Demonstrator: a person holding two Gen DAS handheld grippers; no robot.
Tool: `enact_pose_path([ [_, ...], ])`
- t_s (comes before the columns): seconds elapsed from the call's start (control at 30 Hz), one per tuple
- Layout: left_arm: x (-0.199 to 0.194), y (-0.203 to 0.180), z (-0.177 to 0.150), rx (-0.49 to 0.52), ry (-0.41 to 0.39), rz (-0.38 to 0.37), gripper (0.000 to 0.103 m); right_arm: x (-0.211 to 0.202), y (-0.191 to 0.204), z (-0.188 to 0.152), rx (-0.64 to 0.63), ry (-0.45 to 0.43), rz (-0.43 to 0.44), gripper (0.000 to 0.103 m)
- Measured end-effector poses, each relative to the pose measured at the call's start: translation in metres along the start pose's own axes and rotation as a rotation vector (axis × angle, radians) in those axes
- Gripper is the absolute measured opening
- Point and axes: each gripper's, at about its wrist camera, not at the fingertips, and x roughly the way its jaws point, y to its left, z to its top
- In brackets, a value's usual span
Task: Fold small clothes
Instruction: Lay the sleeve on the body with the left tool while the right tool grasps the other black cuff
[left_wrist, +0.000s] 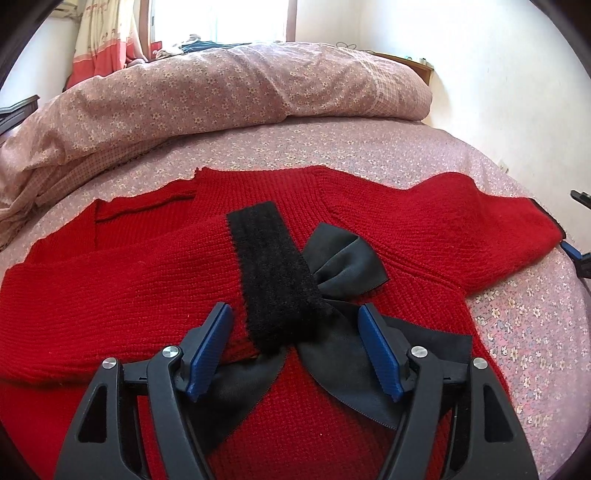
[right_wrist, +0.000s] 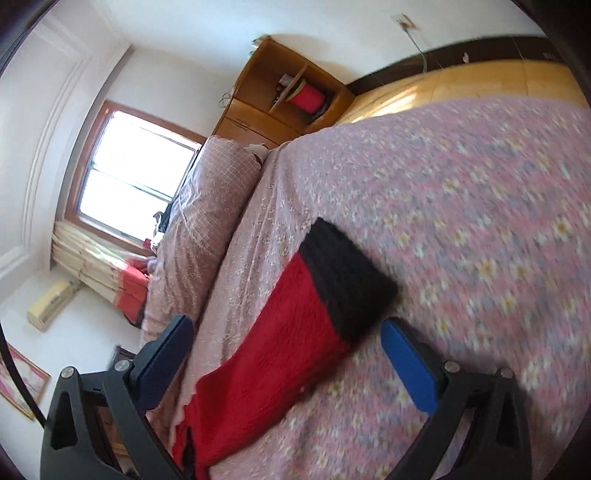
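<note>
Left wrist view close above the red sweater (left_wrist: 406, 229), tilted down; right view rolled, low over its outstretched sleeve (right_wrist: 280, 332).

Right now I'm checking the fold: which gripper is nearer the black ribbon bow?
Left. The left gripper hovers open right over the black ribbon bow; the right gripper straddles the far sleeve's black cuff.

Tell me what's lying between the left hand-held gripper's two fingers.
In the left wrist view, the black cuff of the folded-over sleeve lies between the fingers of the open left hand-held gripper, crossing the dark bow on the sweater.
</note>
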Motion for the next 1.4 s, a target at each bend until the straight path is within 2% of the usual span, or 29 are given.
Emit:
enact_pose_path([
  [0.17,-0.001,0.001,0.000,-0.010,-0.003,-0.008,0.065,0.014,0.006,0.010,-0.045,0.001,-0.029,0.103],
  [0.3,-0.005,0.002,-0.001,-0.019,-0.026,0.008,0.065,0.009,0.004,0.010,-0.040,-0.032,0.022,0.103],
  [0.33,-0.006,0.004,-0.001,-0.029,-0.031,0.012,0.065,0.011,0.005,0.010,-0.030,-0.015,0.015,0.102],
  [0.43,-0.005,0.010,-0.001,-0.060,-0.029,0.008,0.065,0.015,0.008,0.007,0.016,0.092,-0.112,0.097],
  [0.53,-0.005,0.012,-0.001,-0.070,-0.030,0.005,0.065,0.013,0.013,-0.002,0.050,0.139,-0.147,0.097],
  [0.6,-0.005,0.012,-0.001,-0.064,-0.027,0.012,0.065,0.018,0.018,-0.001,0.021,0.127,-0.133,0.103],
  [0.77,-0.004,0.012,-0.001,-0.064,-0.024,0.021,0.065,0.031,0.023,0.004,-0.047,0.024,-0.097,0.103],
  [0.97,-0.003,0.018,-0.001,-0.098,-0.019,0.022,0.065,0.023,0.014,0.008,-0.026,-0.074,-0.026,0.101],
  [1.0,-0.003,0.018,-0.001,-0.101,-0.017,0.021,0.065,0.022,0.013,0.009,-0.014,-0.082,-0.020,0.098],
  [1.07,-0.002,0.019,-0.001,-0.105,-0.015,0.018,0.065,0.019,0.006,0.009,0.033,-0.102,-0.044,0.078],
  [1.13,-0.002,0.018,-0.001,-0.104,-0.014,0.020,0.065,0.017,-0.006,0.010,0.089,-0.102,-0.054,0.046],
  [1.23,-0.002,0.019,-0.001,-0.105,-0.013,0.019,0.065,0.010,-0.023,0.008,0.160,-0.135,-0.057,0.018],
  [1.3,-0.002,0.019,-0.001,-0.106,-0.014,0.019,0.066,0.008,-0.028,0.006,0.188,-0.143,-0.051,0.015],
  [1.4,-0.001,0.019,-0.001,-0.106,-0.013,0.019,0.066,0.011,-0.014,0.006,0.145,-0.139,-0.062,0.013],
])
